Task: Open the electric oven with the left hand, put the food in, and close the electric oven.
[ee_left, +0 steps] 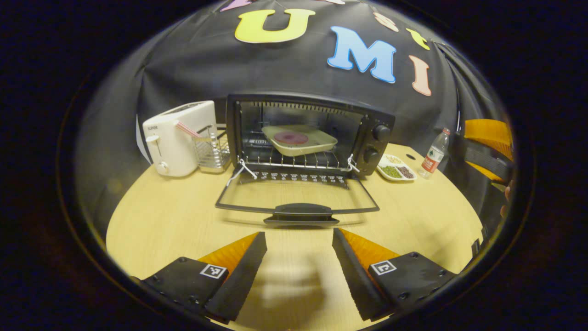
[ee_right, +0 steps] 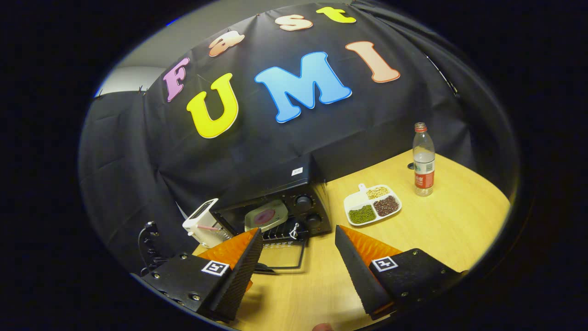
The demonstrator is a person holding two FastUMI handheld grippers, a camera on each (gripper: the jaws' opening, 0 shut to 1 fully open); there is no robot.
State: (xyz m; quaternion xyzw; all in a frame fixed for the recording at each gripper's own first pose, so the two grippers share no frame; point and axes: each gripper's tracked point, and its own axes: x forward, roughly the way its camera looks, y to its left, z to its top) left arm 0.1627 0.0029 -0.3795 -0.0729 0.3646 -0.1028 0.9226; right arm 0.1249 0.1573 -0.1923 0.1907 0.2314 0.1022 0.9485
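Observation:
The black electric oven stands at the back of the wooden table, its glass door folded down flat with the handle toward me. Inside on the wire rack rests a cream tray carrying a round reddish piece of food. My left gripper is open just short of the door handle, nothing between its fingers. In the right gripper view the oven lies lower left with the tray inside. My right gripper hangs open above the table, empty.
A white toaster and a wire rack stand left of the oven. Right of it lie a divided dish of beans and a water bottle. The other gripper's body and a hand show at far right.

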